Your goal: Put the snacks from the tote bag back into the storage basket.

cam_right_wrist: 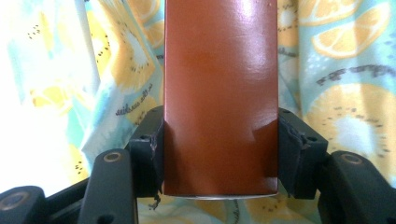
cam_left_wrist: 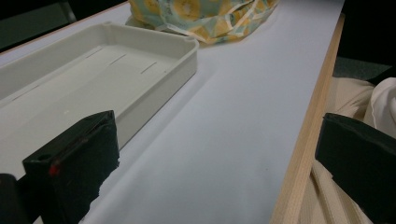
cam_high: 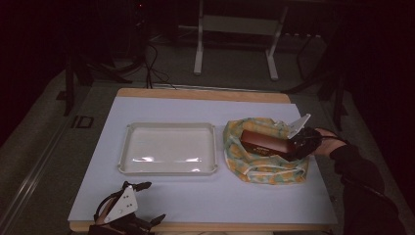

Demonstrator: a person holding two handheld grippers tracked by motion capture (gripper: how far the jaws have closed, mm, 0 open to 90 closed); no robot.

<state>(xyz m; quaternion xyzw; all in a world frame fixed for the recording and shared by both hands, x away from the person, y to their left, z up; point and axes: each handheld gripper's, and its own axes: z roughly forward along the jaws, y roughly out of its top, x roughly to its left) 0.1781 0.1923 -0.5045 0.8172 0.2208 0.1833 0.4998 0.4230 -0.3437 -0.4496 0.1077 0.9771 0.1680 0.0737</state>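
**Holding the box, tray not yet filled**

Gripping a brown box (cam_right_wrist: 220, 98) over the fruit-print bag (cam_high: 264, 149), our right gripper (cam_high: 302, 142) has its jaws clamped on it. The white tray (cam_high: 169, 148) lies bare; we probably unload there. Our left gripper (cam_high: 128, 208) idles at the table (cam_high: 205, 196) edge, jaws spread apart.

The high view is dim and grainy, its corners and right edge sinking into near black, so the person's sleeve (cam_high: 364, 188) is barely readable; a thin streak of glare lies along the near floor of the white tray (cam_high: 167, 148). The left gripper view is brighter and evenly lit, with soft shadow beside the tray wall and both near jaws blurred. The right gripper view is brightest: the patterned cloth (cam_right_wrist: 42, 70) washes out at left, and a sheen crosses the brown box (cam_right_wrist: 220, 93) near the top.
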